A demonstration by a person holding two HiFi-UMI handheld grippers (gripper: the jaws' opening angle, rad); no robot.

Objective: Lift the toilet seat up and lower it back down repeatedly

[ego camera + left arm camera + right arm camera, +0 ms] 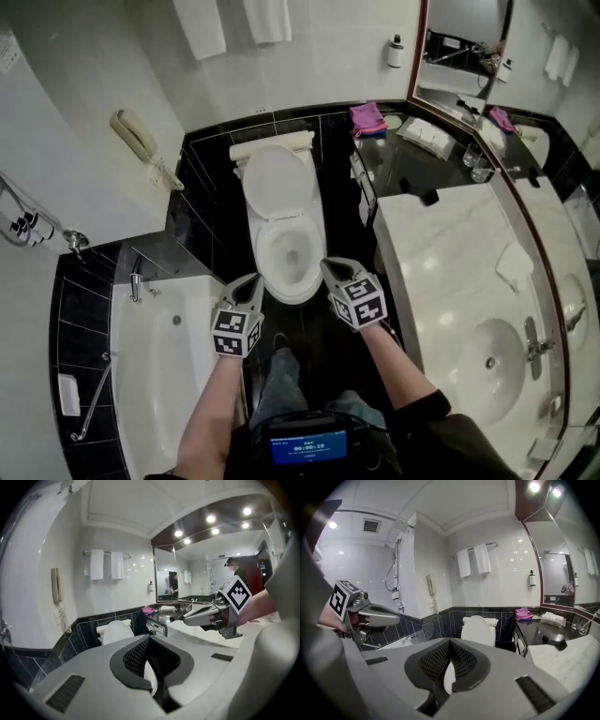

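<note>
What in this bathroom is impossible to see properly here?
Toilet bowl: gripper views, mostly hidden behind the left gripper and right gripper themselves.
Chest screen text: head view, too small.
Wall bottle label: head view, too small.
Bathtub: head view, cut off by the bottom edge.

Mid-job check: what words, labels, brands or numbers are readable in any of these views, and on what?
Nothing can be read in any view.
Blue screen at the person's chest: white lines of text, too small to read.
Wall bottle: label too small to read.
Marker cubes: square patterns only, no letters.
</note>
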